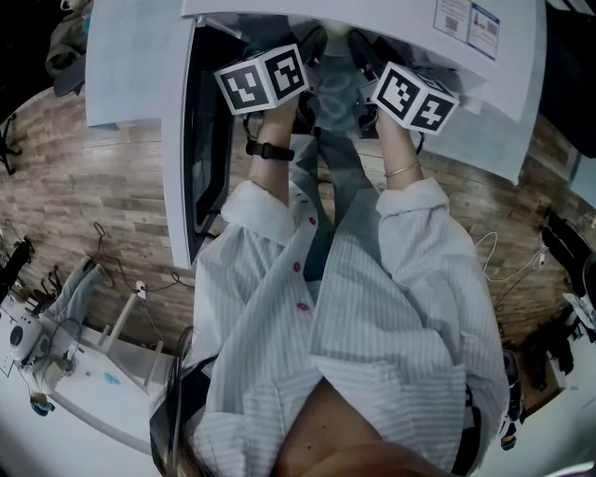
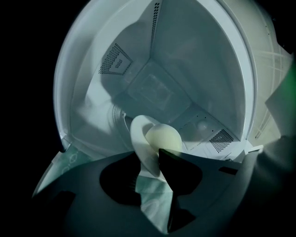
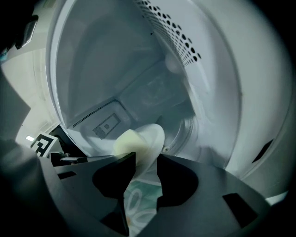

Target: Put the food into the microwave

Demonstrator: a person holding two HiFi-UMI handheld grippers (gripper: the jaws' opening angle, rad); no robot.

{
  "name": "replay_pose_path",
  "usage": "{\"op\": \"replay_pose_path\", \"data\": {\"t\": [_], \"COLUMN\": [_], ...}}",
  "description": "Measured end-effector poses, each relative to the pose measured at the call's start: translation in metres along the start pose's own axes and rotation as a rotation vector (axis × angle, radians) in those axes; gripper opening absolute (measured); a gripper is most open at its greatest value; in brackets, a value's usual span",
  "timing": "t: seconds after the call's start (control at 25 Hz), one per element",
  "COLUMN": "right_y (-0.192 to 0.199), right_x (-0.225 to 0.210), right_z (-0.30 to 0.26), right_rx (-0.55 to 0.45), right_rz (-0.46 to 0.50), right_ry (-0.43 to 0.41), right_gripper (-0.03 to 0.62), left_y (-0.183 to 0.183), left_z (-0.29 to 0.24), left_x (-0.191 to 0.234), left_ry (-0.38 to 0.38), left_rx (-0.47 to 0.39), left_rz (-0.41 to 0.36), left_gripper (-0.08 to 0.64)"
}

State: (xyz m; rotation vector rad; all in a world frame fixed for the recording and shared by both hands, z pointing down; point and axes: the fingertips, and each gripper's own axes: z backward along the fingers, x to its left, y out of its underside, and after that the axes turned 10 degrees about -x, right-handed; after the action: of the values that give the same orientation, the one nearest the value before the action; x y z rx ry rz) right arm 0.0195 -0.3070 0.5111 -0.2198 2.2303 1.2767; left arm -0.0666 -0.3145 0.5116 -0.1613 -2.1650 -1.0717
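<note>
The white microwave (image 1: 372,20) stands open, its door (image 1: 200,140) swung out to the left. Both hands reach into it; the marker cubes (image 1: 264,79) (image 1: 415,96) show, the jaws are hidden in the head view. Inside, a white plate (image 2: 141,139) carries a pale yellow bun (image 2: 163,139). The left gripper (image 2: 149,159) has the plate's near rim between its parted jaws, and I see no firm pinch. From the other side, the right gripper (image 3: 147,157) also straddles the plate (image 3: 152,139) and bun (image 3: 127,141), jaws apart.
The cavity's back wall (image 2: 157,88) and the glass turntable (image 3: 194,125) lie behind the plate. A teal patterned cloth (image 1: 340,168) hangs below the opening. Wood-look floor (image 1: 112,214) surrounds the person; a white bench (image 1: 84,373) with tools is lower left.
</note>
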Motion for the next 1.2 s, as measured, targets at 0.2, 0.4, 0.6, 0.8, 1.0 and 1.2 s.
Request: {"op": "replay_pose_path", "data": {"t": [0.2, 0.4, 0.6, 0.8, 1.0, 1.2], "right_y": [-0.004, -0.005, -0.006, -0.007, -0.010, -0.010], "right_x": [0.003, 0.004, 0.006, 0.005, 0.002, 0.000], "right_z": [-0.004, -0.009, -0.012, -0.015, -0.016, -0.017], "right_rx": [0.014, 0.013, 0.001, -0.010, -0.021, -0.033], "right_rz": [0.075, 0.180, 0.188, 0.201, 0.230, 0.269], "right_ry": [0.022, 0.039, 0.042, 0.046, 0.066, 0.077], "right_gripper": [0.163, 0.193, 0.193, 0.196, 0.196, 0.196], "left_y": [-0.004, -0.008, -0.012, -0.013, -0.015, -0.024], "left_z": [0.000, -0.002, -0.003, -0.006, -0.011, -0.011], "left_x": [0.004, 0.008, 0.011, 0.011, 0.014, 0.019], "left_ry": [-0.037, -0.074, -0.091, -0.095, -0.115, -0.140], "left_rx": [0.003, 0.010, 0.010, 0.010, 0.009, -0.001], "left_rz": [-0.037, -0.106, -0.159, -0.221, -0.313, -0.336], "left_gripper": [0.132, 0.147, 0.161, 0.183, 0.243, 0.249]}}
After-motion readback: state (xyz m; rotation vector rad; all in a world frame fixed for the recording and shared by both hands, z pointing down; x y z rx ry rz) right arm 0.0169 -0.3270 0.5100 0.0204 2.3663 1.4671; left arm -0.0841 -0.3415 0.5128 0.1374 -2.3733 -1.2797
